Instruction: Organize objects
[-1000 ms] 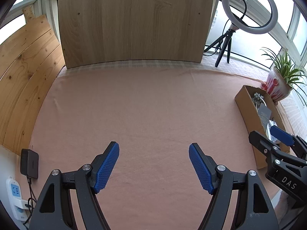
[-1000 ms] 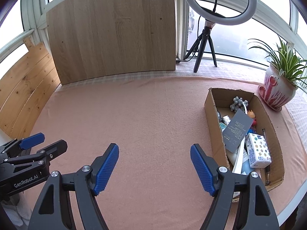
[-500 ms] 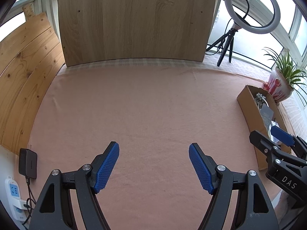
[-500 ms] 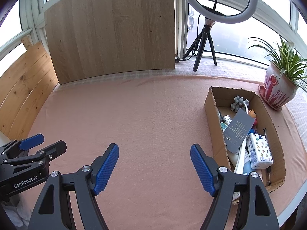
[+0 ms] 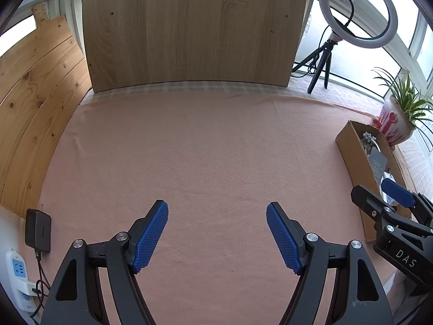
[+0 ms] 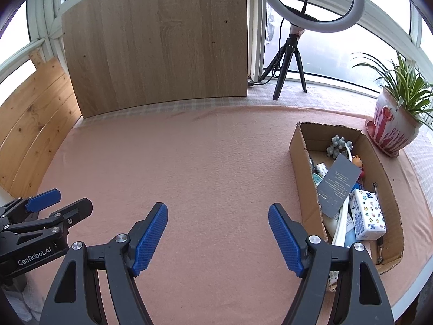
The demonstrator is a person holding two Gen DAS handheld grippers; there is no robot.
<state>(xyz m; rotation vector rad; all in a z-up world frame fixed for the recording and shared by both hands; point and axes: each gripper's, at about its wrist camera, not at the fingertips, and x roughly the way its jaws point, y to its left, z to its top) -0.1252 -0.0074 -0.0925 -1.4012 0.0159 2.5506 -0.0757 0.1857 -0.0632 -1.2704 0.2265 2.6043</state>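
Both tongs hang over bare cloth with nothing between their pads. The left gripper (image 5: 217, 233) stands spread wide above the pink tablecloth (image 5: 203, 149), and the right gripper (image 6: 217, 234) is spread just as wide, tilted down toward the same cloth. Neither pinches anything. This reads as a ready pose — jaws parted so that either hand can drop onto an item without a further opening move.

The task's things sit together in the cardboard box (image 6: 303, 159), which lies on the cloth at the right side, just beside the right gripper's right finger and near the potted plant (image 6: 397, 124). Placed there, the box falls within easy reach of the right hand, while the open cloth in front of both tongs looks like the space meant for laying things out.

The box is open-topped and crowded. A grey card (image 6: 337, 187) leans across the middle, a white tissue pack (image 6: 366, 214) with small printed figures lies at the near end, and a grey knobbly toy (image 6: 338, 146) sits at the far end. A dark pen (image 6: 379, 216) rests along the right wall. Other small pieces lie under the card — too covered to name.

A ring light (image 6: 311, 2) stands on a tripod behind the table.
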